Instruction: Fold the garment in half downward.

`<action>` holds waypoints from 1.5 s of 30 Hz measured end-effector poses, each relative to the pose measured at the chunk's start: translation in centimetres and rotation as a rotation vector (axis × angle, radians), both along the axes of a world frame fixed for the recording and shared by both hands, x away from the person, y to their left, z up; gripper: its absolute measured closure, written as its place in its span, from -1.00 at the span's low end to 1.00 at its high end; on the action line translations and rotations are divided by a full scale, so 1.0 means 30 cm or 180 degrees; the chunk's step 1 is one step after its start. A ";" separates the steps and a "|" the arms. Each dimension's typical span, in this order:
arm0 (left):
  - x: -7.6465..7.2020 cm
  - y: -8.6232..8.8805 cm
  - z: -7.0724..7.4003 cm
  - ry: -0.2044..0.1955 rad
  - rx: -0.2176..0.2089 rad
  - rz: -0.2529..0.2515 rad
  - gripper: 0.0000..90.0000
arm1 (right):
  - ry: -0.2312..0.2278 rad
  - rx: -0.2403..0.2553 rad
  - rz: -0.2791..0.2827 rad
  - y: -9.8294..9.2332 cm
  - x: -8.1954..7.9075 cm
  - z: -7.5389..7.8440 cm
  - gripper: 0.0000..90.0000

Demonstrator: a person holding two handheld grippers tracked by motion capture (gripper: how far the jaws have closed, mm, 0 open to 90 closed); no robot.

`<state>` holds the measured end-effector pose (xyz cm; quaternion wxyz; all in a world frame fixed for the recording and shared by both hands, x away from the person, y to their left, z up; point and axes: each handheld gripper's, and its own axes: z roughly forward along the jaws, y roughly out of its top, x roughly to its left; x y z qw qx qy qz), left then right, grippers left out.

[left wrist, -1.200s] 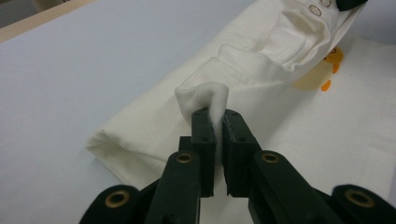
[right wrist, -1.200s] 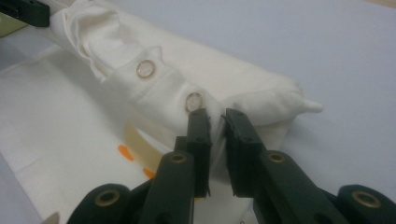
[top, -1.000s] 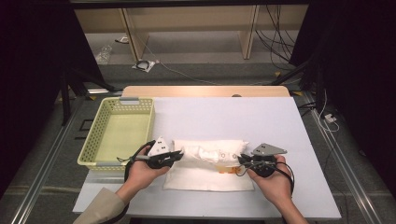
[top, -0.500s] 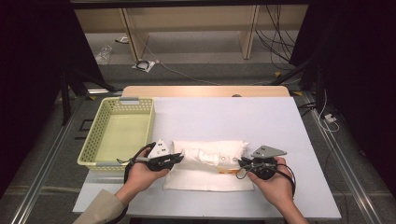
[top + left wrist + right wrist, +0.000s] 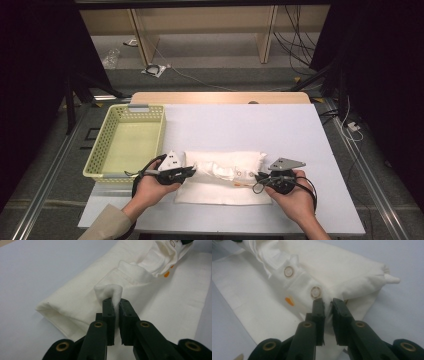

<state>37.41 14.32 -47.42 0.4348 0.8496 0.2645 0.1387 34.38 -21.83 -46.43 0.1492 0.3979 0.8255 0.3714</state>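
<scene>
A folded white garment (image 5: 225, 175) lies on the white table (image 5: 240, 125) near its front edge. In the high view my left gripper (image 5: 192, 172) is at the garment's left end and my right gripper (image 5: 257, 178) at its right end, each held in a hand. In the left gripper view the left gripper (image 5: 116, 302) is shut on a pinched fold of the white garment (image 5: 130, 280). The right gripper (image 5: 328, 302) is shut on the garment's (image 5: 324, 262) buttoned edge, just below a pale button (image 5: 315, 292). A small orange mark (image 5: 289, 301) shows on the cloth.
A pale yellow-green perforated basket (image 5: 127, 142) stands on the table's left side, close to my left hand. Beyond the table's far edge are the floor with loose cables (image 5: 160, 70) and wooden furniture legs. Dark curtains flank both sides.
</scene>
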 end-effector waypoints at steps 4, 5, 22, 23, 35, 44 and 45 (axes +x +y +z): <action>-0.004 0.002 -0.004 0.0022 0.0030 -0.0008 0.86 | 0.0045 -0.0006 0.0017 0.001 -0.002 -0.003 0.81; -0.005 0.003 -0.005 0.0027 0.0026 -0.0003 0.86 | 0.0047 -0.0021 0.0032 -0.001 -0.002 -0.004 0.81; -0.024 0.011 -0.018 0.0123 0.0098 -0.0052 0.89 | 0.0162 -0.0084 0.0109 -0.004 -0.017 -0.002 0.81; -0.026 0.011 -0.020 0.0132 0.0109 -0.0064 0.89 | 0.0177 -0.0099 0.0135 -0.006 -0.019 -0.004 0.81; -0.056 0.013 -0.038 0.0257 0.0242 -0.0153 0.82 | 0.0381 -0.0173 0.0226 -0.024 -0.047 -0.021 0.73; -0.102 0.022 -0.019 0.0317 0.0281 -0.0203 0.42 | 0.0413 -0.0122 0.0186 -0.057 -0.082 -0.014 0.59; -0.106 0.025 -0.016 0.0330 0.0304 -0.0210 0.35 | 0.0405 -0.0102 0.0167 -0.065 -0.086 -0.011 0.59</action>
